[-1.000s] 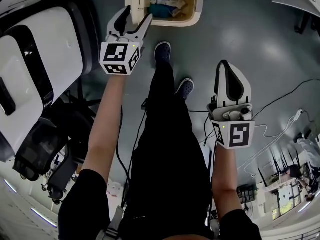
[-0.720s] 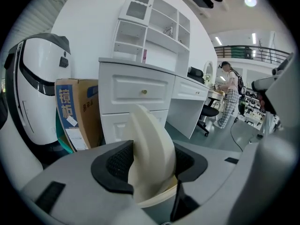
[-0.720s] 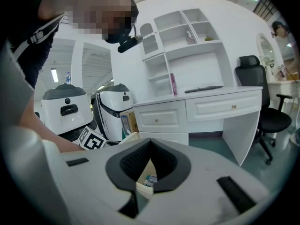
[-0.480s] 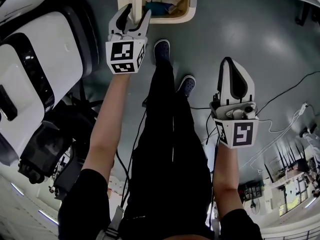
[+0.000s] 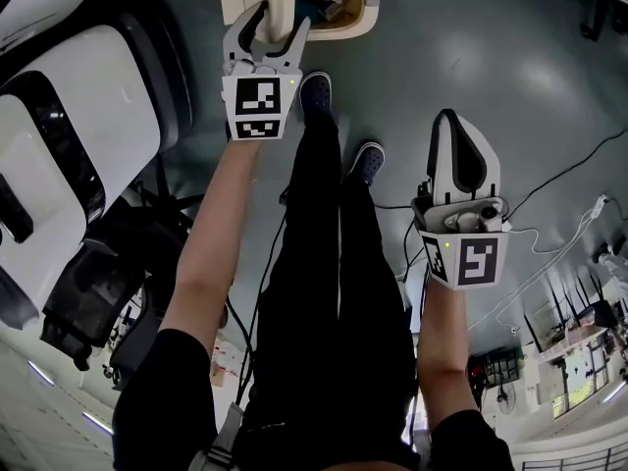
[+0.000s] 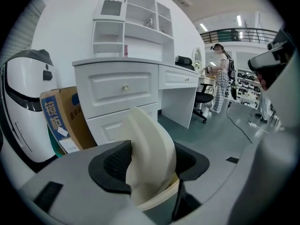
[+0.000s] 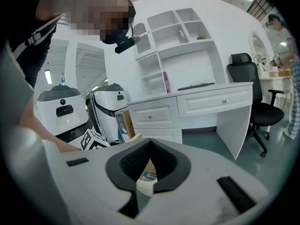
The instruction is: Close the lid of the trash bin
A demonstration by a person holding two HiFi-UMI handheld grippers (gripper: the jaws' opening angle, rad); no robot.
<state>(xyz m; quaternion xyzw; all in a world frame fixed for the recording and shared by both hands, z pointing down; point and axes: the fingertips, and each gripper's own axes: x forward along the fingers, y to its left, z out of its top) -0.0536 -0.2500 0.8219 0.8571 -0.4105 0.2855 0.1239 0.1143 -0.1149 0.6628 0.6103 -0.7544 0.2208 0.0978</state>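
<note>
Left gripper (image 5: 277,26), the nearer one, straddles the upright lid (image 6: 151,156), jaws spread and just opening. The trash bin (image 5: 365,13) mouth lies to the lid's right. Right gripper (image 5: 453,124) is pressed together, well back.

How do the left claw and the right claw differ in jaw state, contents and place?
The left claw has wide jaws that have just been opening; the right claw is shut. The left claw straddles the raised lid; the right claw holds nothing. The left claw is at the trash bin; the right claw hangs short of it. Both are white-bodied.
</note>
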